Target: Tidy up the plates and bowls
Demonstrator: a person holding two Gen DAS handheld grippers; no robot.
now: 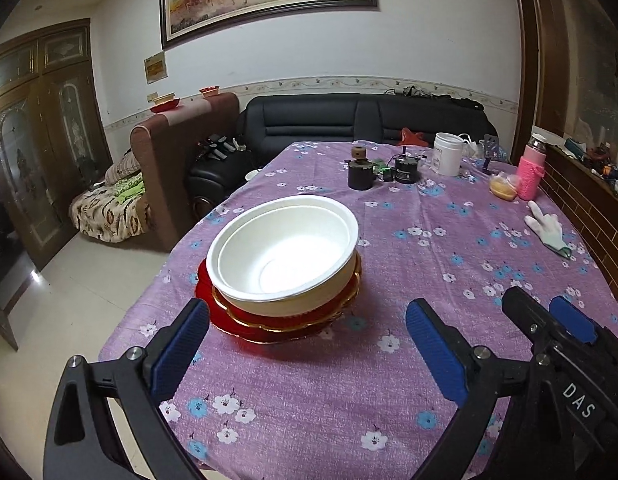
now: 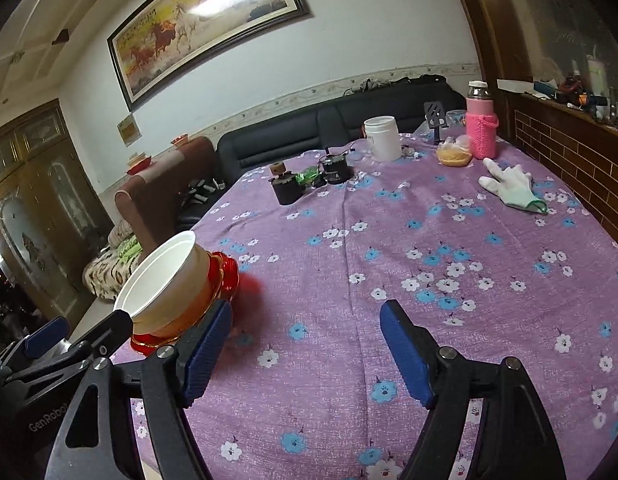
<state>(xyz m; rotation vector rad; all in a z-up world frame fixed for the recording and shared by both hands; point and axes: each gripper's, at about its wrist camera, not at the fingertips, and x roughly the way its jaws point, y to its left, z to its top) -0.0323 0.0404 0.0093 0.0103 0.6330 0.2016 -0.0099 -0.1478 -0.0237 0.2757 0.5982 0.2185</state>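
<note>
Sitting near the left edge of the worktop point(image 1: 309, 380) is a single stack: a white bowl point(image 1: 283, 248) nested in a cream bowl point(image 1: 309, 300), which rests on gold-rimmed red plates point(image 1: 269, 326). A purple floral cloth covers the worktop.

In the left wrist view, the left hand-held gripper point(image 1: 307, 350) hangs just short of the stack with its blue-padded fingers spread wide, holding nothing; the plates' near rim lies between and beyond the pads. The right hand-held gripper point(image 2: 307, 346) is likewise spread and empty, over bare cloth to the right of the stack (its left pad overlaps the red plates in its own view; whether they touch I cannot tell).

Well apart at the far end stand a white jar point(image 1: 448, 153), a pink-sleeved bottle point(image 1: 531, 172), two small dark cylindrical objects point(image 1: 361, 174) and a white glove point(image 1: 547, 230).
</note>
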